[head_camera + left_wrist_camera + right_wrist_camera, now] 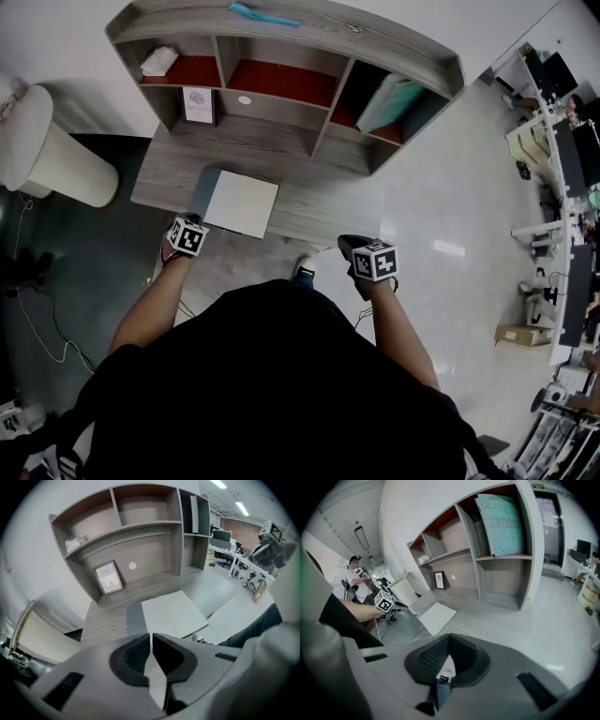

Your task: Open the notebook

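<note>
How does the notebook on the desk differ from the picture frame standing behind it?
The notebook lies flat and closed near the front edge of the desk; the picture frame stands propped against the back panel. The notebook looks larger, with a plain pale cover; the picture frame has a dark border. Both are rectangular and sit on the same wooden desk.

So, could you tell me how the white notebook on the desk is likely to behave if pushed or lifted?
The notebook lies flat and thin, so it probably slides rather than tips on the desk. It sits at the front edge, so a push that way might drop it. The cover looks flat and stiff, likely hinging at the grey spine.
</note>
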The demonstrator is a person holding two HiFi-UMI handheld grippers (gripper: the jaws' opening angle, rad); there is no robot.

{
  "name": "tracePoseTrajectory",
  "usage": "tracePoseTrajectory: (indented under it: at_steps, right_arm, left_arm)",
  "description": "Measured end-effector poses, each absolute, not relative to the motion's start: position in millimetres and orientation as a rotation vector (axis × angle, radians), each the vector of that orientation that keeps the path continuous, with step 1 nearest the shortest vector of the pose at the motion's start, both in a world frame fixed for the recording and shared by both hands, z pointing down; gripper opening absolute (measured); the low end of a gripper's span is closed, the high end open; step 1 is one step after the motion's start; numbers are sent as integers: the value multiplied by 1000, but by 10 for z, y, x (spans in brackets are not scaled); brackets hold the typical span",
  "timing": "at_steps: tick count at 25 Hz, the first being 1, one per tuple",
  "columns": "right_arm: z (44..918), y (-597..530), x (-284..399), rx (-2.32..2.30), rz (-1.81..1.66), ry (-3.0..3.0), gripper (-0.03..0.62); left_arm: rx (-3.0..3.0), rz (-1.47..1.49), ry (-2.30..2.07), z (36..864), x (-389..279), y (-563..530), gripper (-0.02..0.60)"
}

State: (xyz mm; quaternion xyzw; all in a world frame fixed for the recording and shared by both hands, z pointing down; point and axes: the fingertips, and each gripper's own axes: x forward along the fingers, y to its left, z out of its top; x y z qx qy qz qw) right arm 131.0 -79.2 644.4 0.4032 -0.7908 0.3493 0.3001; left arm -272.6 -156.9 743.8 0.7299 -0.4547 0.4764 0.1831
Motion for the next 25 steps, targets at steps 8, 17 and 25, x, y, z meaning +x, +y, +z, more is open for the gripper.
tracePoseTrajectory:
  at_steps: [8, 17, 25]
  right_arm:
    - [6348, -808, 1257, 1083, 901, -2116, 0]
    - [6125, -860, 1164, 1108, 850, -2153, 0]
    - [5786, -942, 1014, 1127, 766, -2215, 0]
  left_arm:
    - [2088, 1302, -1289, 7349, -2640, -1571, 20]
    - [2131, 1222, -1279, 7172, -2480, -1587, 20]
    - [2186, 1111, -1276, 7001, -2350, -1643, 20]
